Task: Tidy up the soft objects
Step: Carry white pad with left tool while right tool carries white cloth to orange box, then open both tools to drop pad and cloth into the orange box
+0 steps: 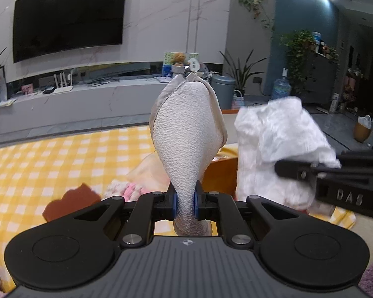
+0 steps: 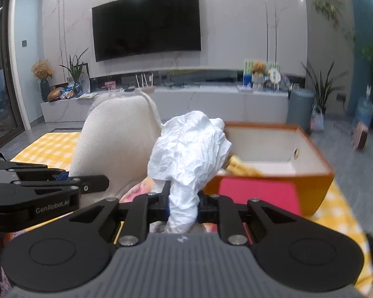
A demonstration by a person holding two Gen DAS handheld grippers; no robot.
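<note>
Two hand-held grippers are raised above a table covered with a yellow checked cloth (image 1: 49,154), facing a wall-mounted television (image 1: 69,19). The left gripper (image 1: 185,202) has its blue-padded jaws pressed onto the narrow end of a cream slipper (image 1: 186,129), which stands upward from the jaws with its pebbled sole toward the camera. The right gripper (image 2: 183,207) pinches the lower end of a crumpled white paper towel (image 2: 189,149), which bulges above the jaws. In the left wrist view the paper towel appears just to the right of the slipper; in the right wrist view the slipper stands to the left. An open orange box (image 2: 310,188) with a white interior sits on the cloth behind and to the right of the paper towel. Pink and brown soft items (image 1: 126,188) lie on the cloth below the slipper.
</note>
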